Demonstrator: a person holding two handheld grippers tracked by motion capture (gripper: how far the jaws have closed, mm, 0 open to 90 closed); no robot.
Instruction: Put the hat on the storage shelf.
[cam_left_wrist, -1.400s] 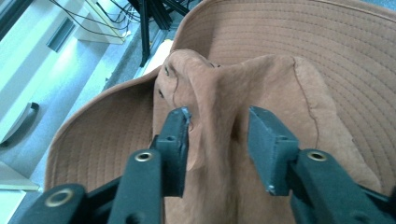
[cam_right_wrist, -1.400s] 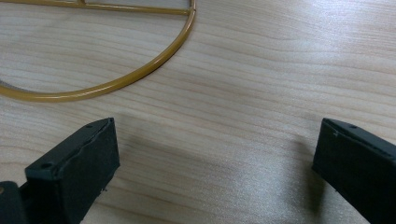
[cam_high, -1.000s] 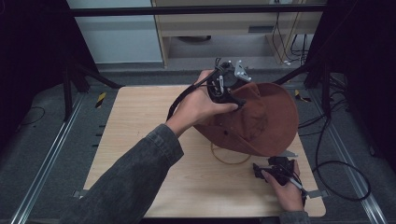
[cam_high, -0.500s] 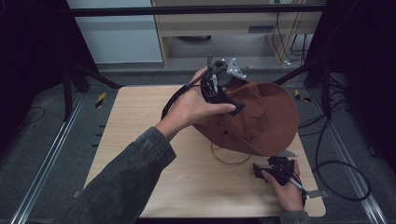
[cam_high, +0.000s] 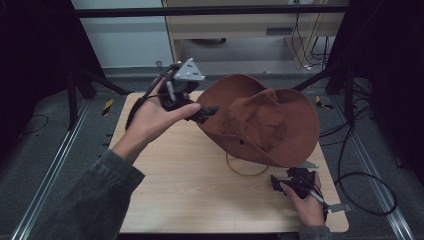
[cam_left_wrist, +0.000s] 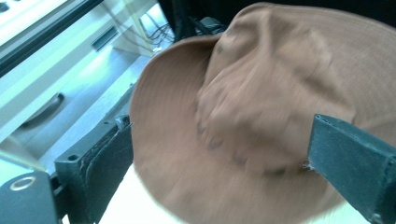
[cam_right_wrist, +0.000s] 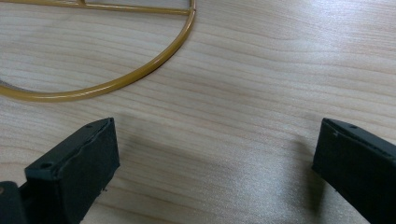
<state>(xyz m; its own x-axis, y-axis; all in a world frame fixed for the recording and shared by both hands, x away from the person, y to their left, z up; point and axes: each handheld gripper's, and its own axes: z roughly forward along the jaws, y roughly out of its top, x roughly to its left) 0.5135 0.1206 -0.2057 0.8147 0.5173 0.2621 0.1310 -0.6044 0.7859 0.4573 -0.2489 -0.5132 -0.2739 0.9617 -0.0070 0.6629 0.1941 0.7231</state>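
A brown wide-brimmed hat (cam_high: 260, 120) sits tilted on a gold wire stand whose ring (cam_high: 245, 172) rests on the wooden table (cam_high: 175, 190). My left gripper (cam_high: 206, 114) is held above the table's far left, with its tips at the hat's left brim edge. Its jaws have just been opening and now stand wide apart, with the hat (cam_left_wrist: 261, 102) lying beyond the left gripper (cam_left_wrist: 219, 154) and nothing pressed between the pads. My right gripper (cam_high: 276, 182) lies low on the table near the front right. The right gripper (cam_right_wrist: 215, 154) is open over bare wood, just short of the gold ring (cam_right_wrist: 116, 84).
Cables (cam_high: 360, 175) trail off the table's right side onto the dark floor. A cabinet (cam_high: 250, 25) stands behind the table, and black frame legs (cam_high: 75, 90) flank it on both sides.
My left hand has pulled back to the left, off the hat's crown, and its jaws have spread. The hat stays on its stand. The right hand has not moved.
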